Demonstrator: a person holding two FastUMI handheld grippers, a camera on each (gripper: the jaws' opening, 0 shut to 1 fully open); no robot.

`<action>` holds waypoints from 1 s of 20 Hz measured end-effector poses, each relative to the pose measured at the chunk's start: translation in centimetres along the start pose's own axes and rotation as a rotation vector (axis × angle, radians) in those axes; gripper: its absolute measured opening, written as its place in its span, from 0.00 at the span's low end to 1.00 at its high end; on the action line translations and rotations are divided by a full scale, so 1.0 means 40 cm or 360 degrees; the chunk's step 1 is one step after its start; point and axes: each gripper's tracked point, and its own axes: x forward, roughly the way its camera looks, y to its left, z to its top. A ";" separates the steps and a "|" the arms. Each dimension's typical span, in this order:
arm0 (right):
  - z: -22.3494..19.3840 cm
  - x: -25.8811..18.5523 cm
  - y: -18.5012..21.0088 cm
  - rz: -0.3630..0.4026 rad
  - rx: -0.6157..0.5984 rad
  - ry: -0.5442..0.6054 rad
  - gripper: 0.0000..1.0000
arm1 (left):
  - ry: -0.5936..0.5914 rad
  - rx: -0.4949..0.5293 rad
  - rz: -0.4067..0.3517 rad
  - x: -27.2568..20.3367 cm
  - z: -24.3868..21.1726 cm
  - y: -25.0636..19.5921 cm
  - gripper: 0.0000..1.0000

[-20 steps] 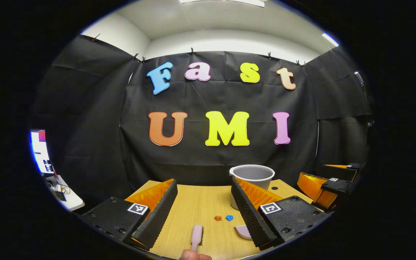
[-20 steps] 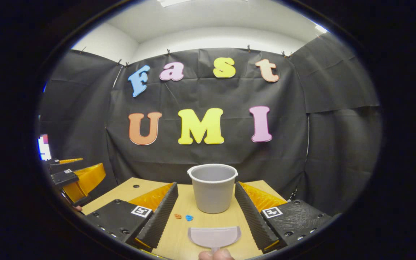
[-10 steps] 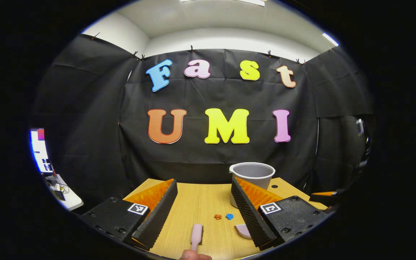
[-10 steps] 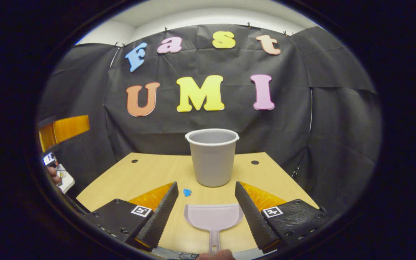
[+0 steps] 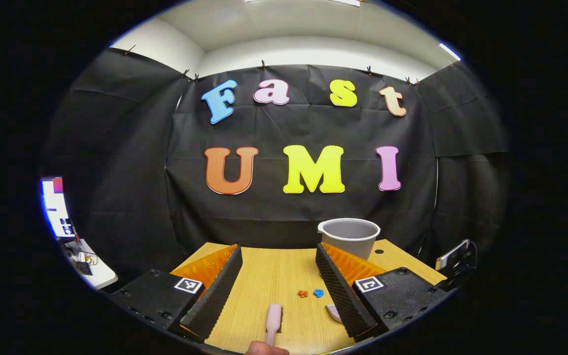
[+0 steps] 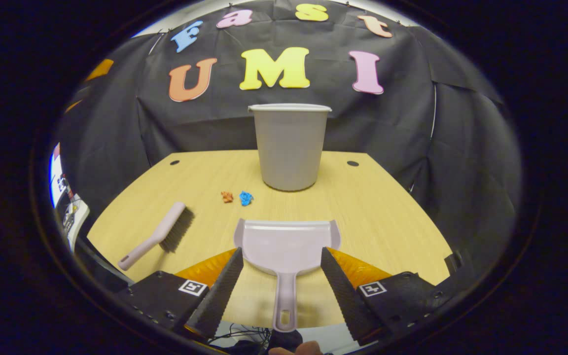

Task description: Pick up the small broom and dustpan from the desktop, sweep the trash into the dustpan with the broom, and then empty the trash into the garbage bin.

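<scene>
Lying left of the bin [image 6: 290,148], the broom [image 6: 158,235] rests flat; two trash scraps [image 6: 237,197] sit unswept just before it, the dustpan [image 6: 287,246] apparently empty nearer. Both the left gripper [image 5: 273,288] and right gripper [image 6: 280,291] gape, holding nothing.

Left gripper view: camera low, near the desk's [image 5: 274,276] front edge, facing level toward the back wall; bin [image 5: 349,235] at 1 o'clock, broom [image 5: 272,320] handle close in at 6 o'clock.

Right gripper view: camera raised above the desk's front edge, tilted downward; dustpan [image 6: 286,246] close at 6 o'clock, bin at 12 o'clock, broom at 9 o'clock.

Shared between views: desk, bin, broom, orange scrap [image 6: 227,196], blue scrap [image 6: 246,197], dustpan corner, back wall.
</scene>
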 end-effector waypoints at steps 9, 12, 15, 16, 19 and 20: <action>-0.129 0.095 -0.016 0.0017 0.0064 0.0305 0.91 | 0.0015 0.0012 0.0078 -0.013 -0.006 0.036 0.96; -0.146 0.107 -0.016 0.0016 0.0086 0.0356 0.75 | 0.0020 0.0016 0.0090 -0.010 -0.010 0.042 0.96; -0.150 0.111 -0.027 -0.0023 0.0088 0.0377 0.53 | 0.0019 -0.0001 0.0095 -0.008 -0.007 0.045 0.96; -0.156 0.118 -0.025 -0.0028 0.0093 0.0390 0.43 | 0.0023 -0.0003 0.0097 -0.008 -0.011 0.049 0.96; -0.160 0.119 -0.022 -0.0041 0.0096 0.0402 0.30 | 0.0050 -0.0003 0.0098 -0.007 -0.027 0.053 0.96; -0.158 0.119 -0.020 -0.0041 0.0099 0.0403 0.30 | 0.0065 -0.0005 0.0100 -0.001 -0.032 0.057 0.96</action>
